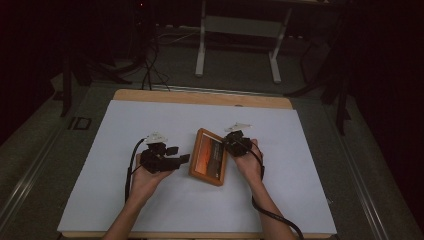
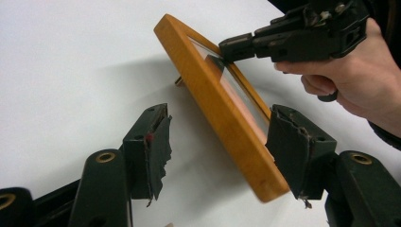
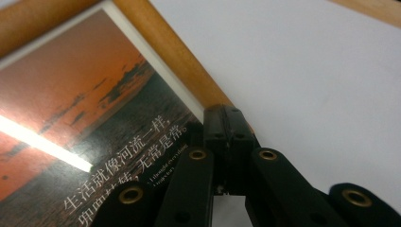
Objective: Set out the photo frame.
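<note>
A wooden picture frame (image 1: 207, 160) with a sunset photo and white writing lies tilted on the white sheet, its right long side raised. My right gripper (image 1: 231, 141) is shut, and its joined tips rest on the raised rim of the frame (image 3: 71, 94); nothing shows between the jaws. In the left gripper view the right gripper (image 2: 229, 47) touches the frame's far rim. My left gripper (image 1: 179, 154) is open at the frame's left side. The frame (image 2: 222, 109) has its near end between the jaws of the left gripper (image 2: 218, 112), closer to the right-hand one, and I cannot tell whether that pad touches it.
The white sheet (image 1: 150, 200) covers a wooden table whose far edge (image 1: 200, 97) shows. A white desk stand (image 1: 237, 30) and cables (image 1: 150, 70) are on the floor beyond. Cords trail from both grippers toward the near edge.
</note>
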`<state>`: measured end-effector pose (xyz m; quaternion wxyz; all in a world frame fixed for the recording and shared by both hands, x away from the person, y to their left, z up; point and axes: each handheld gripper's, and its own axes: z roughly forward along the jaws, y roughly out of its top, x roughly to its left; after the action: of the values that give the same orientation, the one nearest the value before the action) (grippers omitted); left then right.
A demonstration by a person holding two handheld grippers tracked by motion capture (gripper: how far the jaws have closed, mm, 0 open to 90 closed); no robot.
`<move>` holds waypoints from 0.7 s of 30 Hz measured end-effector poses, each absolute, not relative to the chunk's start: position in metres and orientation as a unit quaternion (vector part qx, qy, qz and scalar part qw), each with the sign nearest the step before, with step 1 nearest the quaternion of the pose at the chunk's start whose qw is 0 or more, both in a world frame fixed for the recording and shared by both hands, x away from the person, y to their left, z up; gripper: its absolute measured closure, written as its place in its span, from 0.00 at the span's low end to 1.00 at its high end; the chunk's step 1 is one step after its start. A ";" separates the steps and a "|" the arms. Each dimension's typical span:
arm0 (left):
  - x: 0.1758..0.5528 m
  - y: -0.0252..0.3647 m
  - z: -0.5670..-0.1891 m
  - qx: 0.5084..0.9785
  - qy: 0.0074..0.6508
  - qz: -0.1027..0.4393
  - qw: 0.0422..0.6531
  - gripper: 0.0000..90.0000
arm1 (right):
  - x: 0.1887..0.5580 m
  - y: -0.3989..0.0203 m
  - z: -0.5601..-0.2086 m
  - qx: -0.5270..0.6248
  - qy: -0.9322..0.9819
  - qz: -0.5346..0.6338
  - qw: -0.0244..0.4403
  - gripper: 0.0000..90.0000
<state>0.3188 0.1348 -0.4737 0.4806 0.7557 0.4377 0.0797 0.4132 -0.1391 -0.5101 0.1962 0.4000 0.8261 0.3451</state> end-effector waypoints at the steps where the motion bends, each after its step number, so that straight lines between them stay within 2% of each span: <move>1: 0.318 0.134 -0.473 0.756 0.438 0.079 0.480 0.45 | 0.413 -0.139 -0.511 0.400 0.827 0.343 0.196 1.00; 13: 0.317 0.127 -0.477 0.758 0.437 0.059 0.481 0.43 | 0.415 -0.141 -0.513 0.403 0.829 0.340 0.186 1.00; 21: 0.316 0.116 -0.484 0.763 0.439 0.047 0.472 0.36 | 0.415 -0.142 -0.514 0.406 0.826 0.344 0.185 1.00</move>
<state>0.3161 0.1155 -0.4841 0.4725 0.7628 0.4389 0.0467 0.4146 -0.1420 -0.5136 0.1849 0.4058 0.8262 0.3443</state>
